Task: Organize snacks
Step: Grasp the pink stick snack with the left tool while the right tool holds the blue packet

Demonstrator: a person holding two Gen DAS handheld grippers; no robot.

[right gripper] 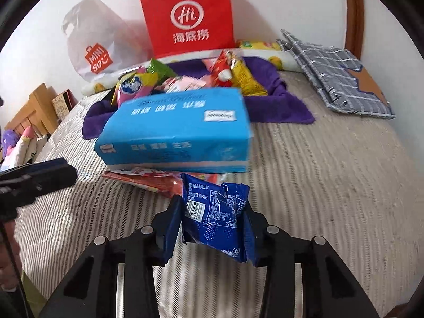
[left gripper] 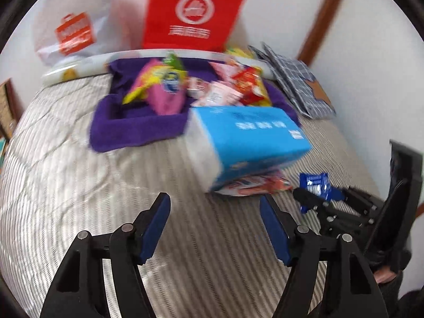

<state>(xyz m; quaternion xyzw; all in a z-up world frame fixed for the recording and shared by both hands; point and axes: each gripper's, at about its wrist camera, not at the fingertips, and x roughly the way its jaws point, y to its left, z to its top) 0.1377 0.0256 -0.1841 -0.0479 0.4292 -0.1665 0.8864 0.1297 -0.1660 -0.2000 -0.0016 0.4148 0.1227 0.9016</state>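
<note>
My right gripper [right gripper: 213,206] is shut on a dark blue snack packet [right gripper: 217,217] with a barcode, held just above the striped bed cover [right gripper: 318,185]. The left wrist view shows that same packet [left gripper: 315,185] in the right gripper [left gripper: 318,198] at the right edge. My left gripper [left gripper: 214,201] stands open over the bed cover with nothing between its fingers. Ahead lies a blue tissue pack [right gripper: 175,132] on top of a red-orange snack packet [right gripper: 148,179]. Behind it, a purple fabric tray [right gripper: 278,106] holds several colourful snack bags.
A red paper bag [right gripper: 188,13] and a white plastic shopping bag [right gripper: 92,45] lean against the wall behind the tray. Folded grey checked fabric [right gripper: 341,74] lies at the back right. A wooden bed frame [right gripper: 34,108] is at the left.
</note>
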